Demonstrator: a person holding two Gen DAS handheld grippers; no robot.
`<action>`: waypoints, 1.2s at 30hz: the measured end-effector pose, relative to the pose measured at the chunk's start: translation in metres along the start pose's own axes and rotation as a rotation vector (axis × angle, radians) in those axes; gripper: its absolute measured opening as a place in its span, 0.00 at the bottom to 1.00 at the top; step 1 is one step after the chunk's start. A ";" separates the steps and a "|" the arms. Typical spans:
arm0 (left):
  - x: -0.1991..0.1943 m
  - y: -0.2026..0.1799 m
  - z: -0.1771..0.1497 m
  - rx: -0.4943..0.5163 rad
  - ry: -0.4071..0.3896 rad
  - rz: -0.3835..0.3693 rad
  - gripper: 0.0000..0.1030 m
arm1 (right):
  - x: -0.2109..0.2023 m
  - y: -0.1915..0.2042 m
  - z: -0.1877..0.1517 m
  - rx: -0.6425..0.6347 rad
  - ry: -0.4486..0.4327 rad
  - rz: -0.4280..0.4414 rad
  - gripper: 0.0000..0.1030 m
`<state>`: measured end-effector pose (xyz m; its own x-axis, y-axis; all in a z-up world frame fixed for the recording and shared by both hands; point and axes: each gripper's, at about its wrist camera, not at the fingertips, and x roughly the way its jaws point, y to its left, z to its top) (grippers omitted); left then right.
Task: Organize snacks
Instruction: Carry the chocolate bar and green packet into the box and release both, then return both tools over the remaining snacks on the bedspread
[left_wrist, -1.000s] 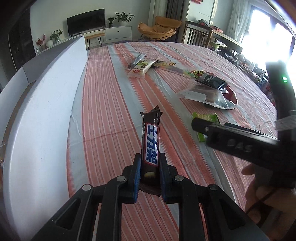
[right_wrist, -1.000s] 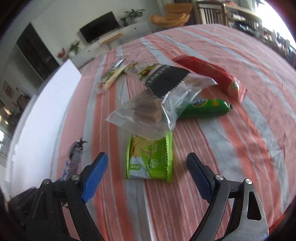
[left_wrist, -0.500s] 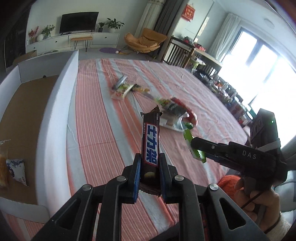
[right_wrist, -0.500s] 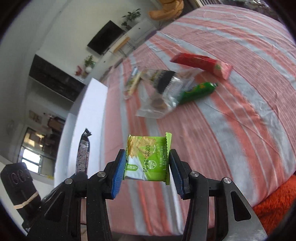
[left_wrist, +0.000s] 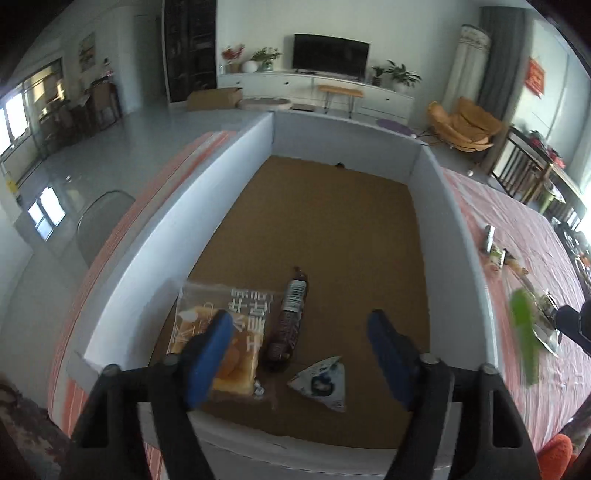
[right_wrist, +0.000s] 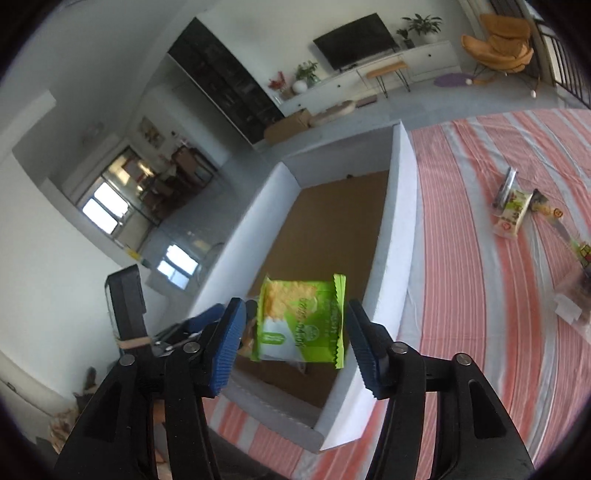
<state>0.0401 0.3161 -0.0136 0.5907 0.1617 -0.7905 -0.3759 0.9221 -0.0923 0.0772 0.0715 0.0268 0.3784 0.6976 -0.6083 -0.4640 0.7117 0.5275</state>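
Observation:
My left gripper (left_wrist: 299, 354) is open and empty above the near end of a white-walled box with a brown floor (left_wrist: 332, 229). In the box lie the dark chocolate bar (left_wrist: 290, 317), a clear packet of orange snacks (left_wrist: 221, 332) and a small triangular packet (left_wrist: 321, 380). My right gripper (right_wrist: 295, 341) has its jaws apart on either side of a green cracker packet (right_wrist: 301, 321), which hangs over the box's near right wall (right_wrist: 388, 266). The packet shows blurred green in the left wrist view (left_wrist: 522, 332).
The box stands on a red and grey striped tablecloth (right_wrist: 480, 295). Several more snack packets (right_wrist: 513, 212) lie on the cloth to the right. The left gripper's body (right_wrist: 127, 306) is at the box's near left side.
My left gripper swung over the box, opened and let the chocolate bar go into it. My right gripper carried the green packet left to the box, and its jaws have spread.

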 end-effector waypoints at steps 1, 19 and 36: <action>0.001 0.002 -0.006 -0.018 -0.002 -0.008 0.78 | -0.003 -0.008 -0.006 -0.007 -0.017 -0.035 0.62; -0.005 -0.261 -0.067 0.416 0.034 -0.488 0.93 | -0.121 -0.235 -0.122 0.446 -0.198 -0.827 0.69; 0.101 -0.286 -0.107 0.486 0.076 -0.241 0.93 | -0.136 -0.233 -0.137 0.548 -0.260 -0.825 0.71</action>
<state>0.1304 0.0304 -0.1317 0.5594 -0.0831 -0.8247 0.1473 0.9891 0.0002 0.0243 -0.2004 -0.0948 0.6066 -0.0765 -0.7913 0.4246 0.8727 0.2411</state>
